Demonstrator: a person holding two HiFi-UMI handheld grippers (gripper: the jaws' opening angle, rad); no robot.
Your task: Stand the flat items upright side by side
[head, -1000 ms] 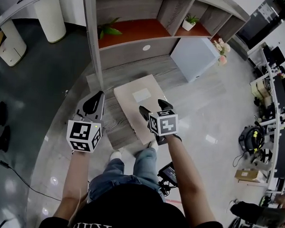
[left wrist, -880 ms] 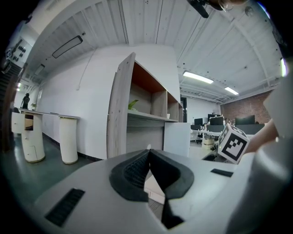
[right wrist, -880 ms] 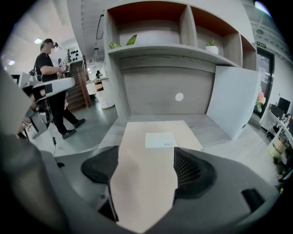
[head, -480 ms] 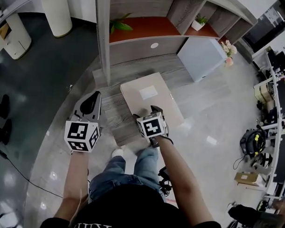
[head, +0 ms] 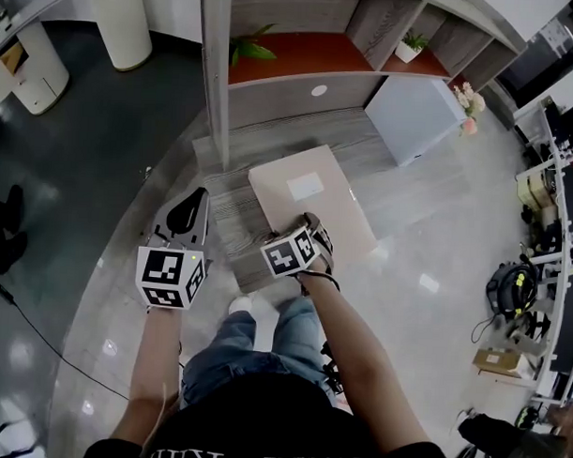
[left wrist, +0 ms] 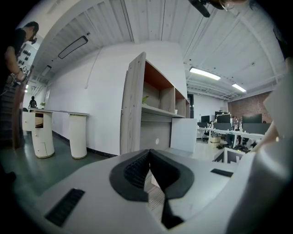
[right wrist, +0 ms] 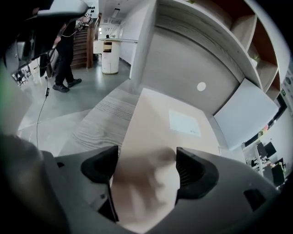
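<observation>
From the head view, we hold the right gripper (head: 291,233) low over the near end of the flat beige item (head: 311,194), which lies face up with its white label (head: 305,186) showing. It lies on the low wood-grain platform (head: 232,217) at the foot of the shelf unit (head: 272,91), running from the platform's near edge toward the shelf. We judge this end is chosen because it overhangs the near edge, which gives the jaws something to take. We hold the left gripper (head: 195,203) off the platform's left edge, over the floor, likely kept free to steady the item once it is raised.

In the left gripper view, the jaws are pressed together on nothing and point at the shelf unit's side panel.

In the right gripper view, the jaws stand wide apart with the item's blurred near end filling the gap between them. We cannot tell whether they touch it. No second flat item shows.
</observation>
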